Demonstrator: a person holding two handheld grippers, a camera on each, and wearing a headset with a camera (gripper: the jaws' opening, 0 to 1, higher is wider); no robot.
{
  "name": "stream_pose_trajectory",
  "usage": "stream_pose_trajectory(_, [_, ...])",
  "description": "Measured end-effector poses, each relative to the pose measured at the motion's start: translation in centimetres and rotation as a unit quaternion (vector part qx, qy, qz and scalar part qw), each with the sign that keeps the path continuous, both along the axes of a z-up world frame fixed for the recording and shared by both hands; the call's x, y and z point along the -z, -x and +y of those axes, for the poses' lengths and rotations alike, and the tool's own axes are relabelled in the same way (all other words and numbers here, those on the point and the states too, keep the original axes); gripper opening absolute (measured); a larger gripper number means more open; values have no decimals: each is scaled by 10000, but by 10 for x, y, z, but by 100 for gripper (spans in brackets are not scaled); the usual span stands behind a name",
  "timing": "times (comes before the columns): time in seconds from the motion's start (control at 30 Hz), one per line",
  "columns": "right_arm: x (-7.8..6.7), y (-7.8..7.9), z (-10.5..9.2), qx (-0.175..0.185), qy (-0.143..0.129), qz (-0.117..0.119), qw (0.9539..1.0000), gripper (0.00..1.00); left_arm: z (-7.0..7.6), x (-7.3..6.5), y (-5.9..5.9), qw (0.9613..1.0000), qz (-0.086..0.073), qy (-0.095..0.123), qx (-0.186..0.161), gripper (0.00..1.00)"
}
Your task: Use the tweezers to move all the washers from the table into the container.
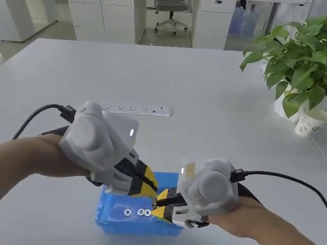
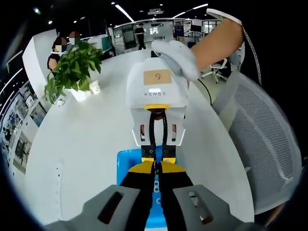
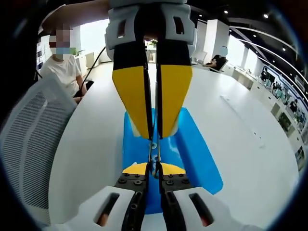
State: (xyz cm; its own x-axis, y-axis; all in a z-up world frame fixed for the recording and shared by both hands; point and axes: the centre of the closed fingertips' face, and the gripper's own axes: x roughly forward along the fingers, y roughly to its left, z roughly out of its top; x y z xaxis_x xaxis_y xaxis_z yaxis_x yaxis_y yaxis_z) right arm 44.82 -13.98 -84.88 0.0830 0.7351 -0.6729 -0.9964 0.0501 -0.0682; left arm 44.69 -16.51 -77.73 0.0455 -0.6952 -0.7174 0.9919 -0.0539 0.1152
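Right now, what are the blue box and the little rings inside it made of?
The blue container looks like plastic with a slightly glossy finish: its colour is one even bright blue, with a soft sheen along the rim. The washers look like metal, as they are pale silvery rings with tiny highlights, though they are too small to be sure.

Left gripper (image 1: 149,185) and right gripper (image 1: 163,205) facing tip to tip, jaws pressed together; both angled downward

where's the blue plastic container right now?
Head view, bottom centre, on the white table: the blue plastic container sits directly under the tips of the left gripper and right gripper, small metal washers inside.
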Motion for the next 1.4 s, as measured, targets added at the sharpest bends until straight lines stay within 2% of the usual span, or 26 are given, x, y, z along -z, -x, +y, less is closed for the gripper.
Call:
stream_pose_trajectory(0.37, [11,-3,-1,-46,157,28,9999,9,0,11,-5,9999,142,-21,-35,6])
stream_pose_trajectory(0.73, [16,-6,-4,-60,263,-14,9996,10,-2,15,-7,9998,181,-11,-43,6])
stream_pose_trajectory(1.13, [16,-6,-4,-63,257,-28,9996,10,-3,15,-8,9998,188,8,-26,6])
stream_pose_trajectory(1.4, [7,-7,-3,-39,173,-80,9998,9,-2,6,-8,9999,125,63,-57,6])
